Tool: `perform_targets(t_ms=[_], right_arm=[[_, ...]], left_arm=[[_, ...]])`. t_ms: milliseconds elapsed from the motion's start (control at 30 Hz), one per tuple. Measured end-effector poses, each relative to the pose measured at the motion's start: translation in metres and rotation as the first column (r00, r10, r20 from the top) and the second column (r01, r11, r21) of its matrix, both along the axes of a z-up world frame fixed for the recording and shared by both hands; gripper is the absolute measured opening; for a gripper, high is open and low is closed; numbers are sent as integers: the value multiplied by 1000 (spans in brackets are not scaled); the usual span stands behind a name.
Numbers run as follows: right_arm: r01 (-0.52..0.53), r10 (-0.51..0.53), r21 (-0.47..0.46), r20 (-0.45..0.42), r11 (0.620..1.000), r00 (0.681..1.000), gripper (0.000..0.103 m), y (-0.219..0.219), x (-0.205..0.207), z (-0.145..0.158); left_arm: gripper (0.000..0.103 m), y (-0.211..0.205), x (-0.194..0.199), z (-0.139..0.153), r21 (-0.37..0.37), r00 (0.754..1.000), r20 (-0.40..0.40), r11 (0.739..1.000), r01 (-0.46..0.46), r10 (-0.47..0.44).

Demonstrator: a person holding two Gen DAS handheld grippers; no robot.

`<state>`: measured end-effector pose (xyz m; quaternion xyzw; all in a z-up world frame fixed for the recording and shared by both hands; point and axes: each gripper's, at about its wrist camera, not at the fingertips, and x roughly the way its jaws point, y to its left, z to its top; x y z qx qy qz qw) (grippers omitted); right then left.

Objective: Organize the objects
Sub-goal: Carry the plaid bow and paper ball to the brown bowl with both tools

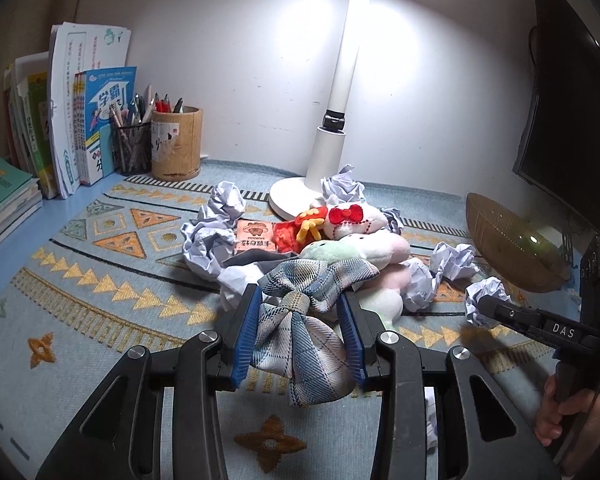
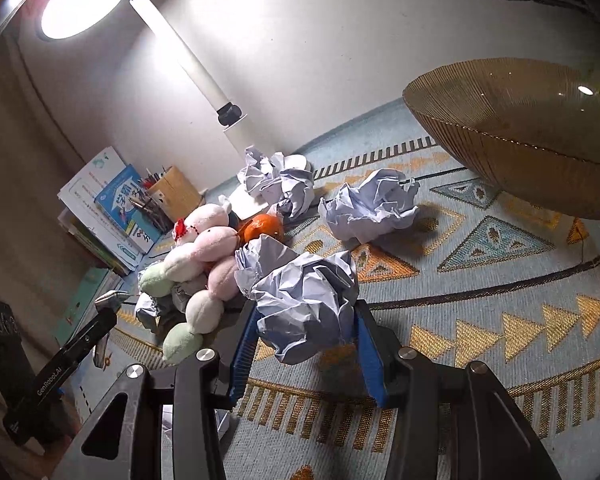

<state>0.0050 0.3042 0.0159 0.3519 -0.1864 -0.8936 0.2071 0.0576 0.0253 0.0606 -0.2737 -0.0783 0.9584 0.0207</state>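
Observation:
My left gripper point(image 1: 300, 300) is shut on a plaid fabric bow point(image 1: 304, 336) and holds it above the patterned mat. My right gripper point(image 2: 306, 312) is shut on a crumpled paper ball point(image 2: 306, 300); it also shows in the left wrist view point(image 1: 485, 302). Behind lies a pile: pastel plush toys point(image 1: 352, 248), a red plush with yellow claws point(image 1: 300, 228), an orange box point(image 1: 254, 236) and paper balls point(image 1: 216, 232). In the right wrist view the plush point(image 2: 204, 264), an orange fruit point(image 2: 264, 228) and more paper balls point(image 2: 370, 206) lie on the mat.
A ribbed amber glass bowl point(image 2: 520, 136) stands at the right, also in the left wrist view point(image 1: 508, 248). A white desk lamp point(image 1: 328, 140) stands at the back. Books point(image 1: 76, 112), a mesh pen cup point(image 1: 134, 148) and a wooden holder point(image 1: 176, 144) stand at the back left. A monitor point(image 1: 572, 100) is at the right.

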Motion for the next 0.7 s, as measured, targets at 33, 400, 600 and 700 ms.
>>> perform_targets(t_ms=[33,400,600,700], right_arm=[[-6,6,2,-6,1000,1000,45,-1,0,1],[-37,38,30,-45,999,998,45,0,-6,33],[2,3,60,-88,998,996,45,29,-31,73],[47,-36,96,-114,994,993,46,52,-47,94]], left_arm=[[36,6,-3,4,-15,1000,0,1000,2,-2],[36,61,-48,28,-109,999,30,994,17,-14],[36,99,-78,50,-94,997,21,993,72,-70],[36,123,-94,62,-91,994,1,989,112,-113]])
